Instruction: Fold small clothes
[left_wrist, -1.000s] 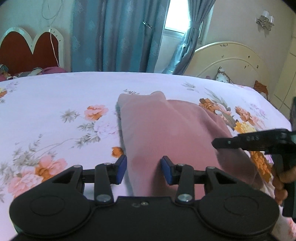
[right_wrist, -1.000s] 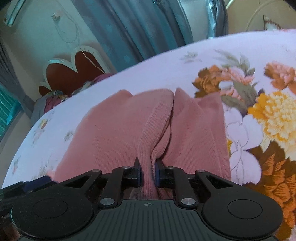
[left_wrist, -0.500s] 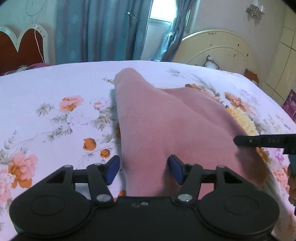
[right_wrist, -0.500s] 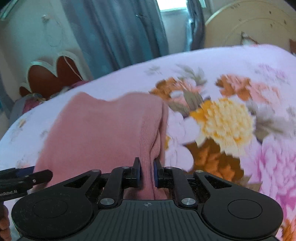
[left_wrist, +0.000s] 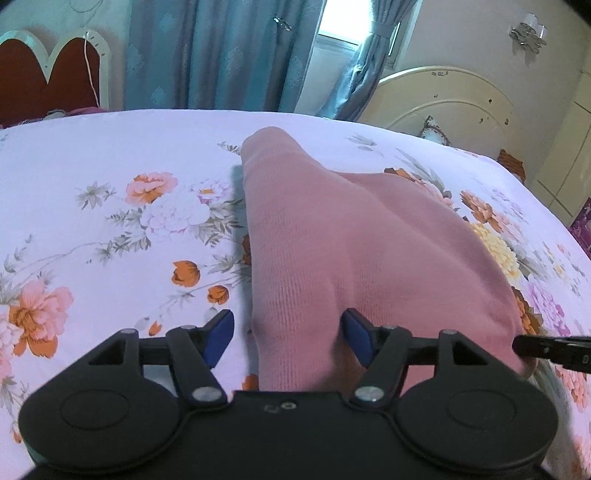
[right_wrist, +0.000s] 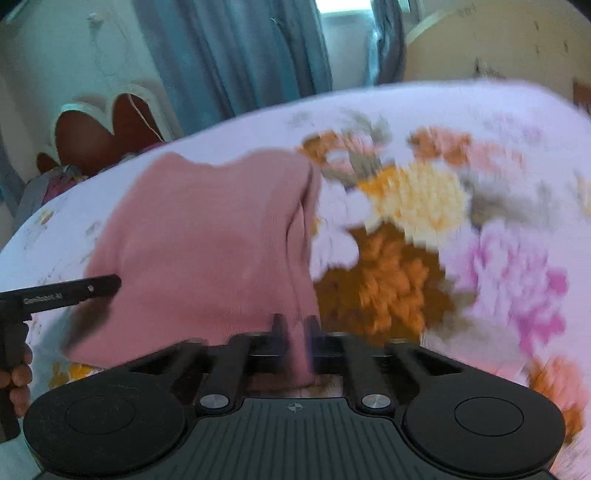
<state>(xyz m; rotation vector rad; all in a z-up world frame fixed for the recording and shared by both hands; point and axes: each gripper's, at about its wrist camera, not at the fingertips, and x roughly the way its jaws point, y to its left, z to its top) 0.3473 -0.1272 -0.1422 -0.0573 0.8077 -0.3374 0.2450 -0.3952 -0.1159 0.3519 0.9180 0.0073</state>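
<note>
Two grippers work over a pink knit garment (left_wrist: 354, 236) that lies on the flowered bedsheet (left_wrist: 110, 206). The left gripper (left_wrist: 288, 332) has just been opening its jaws; they stand wide apart, with a ridge of the pink cloth between the blue pads (left_wrist: 218, 334), which do not press on it. The right gripper (right_wrist: 295, 328) is clenched on a fold at the garment's near edge, though this view is blurred.
</note>
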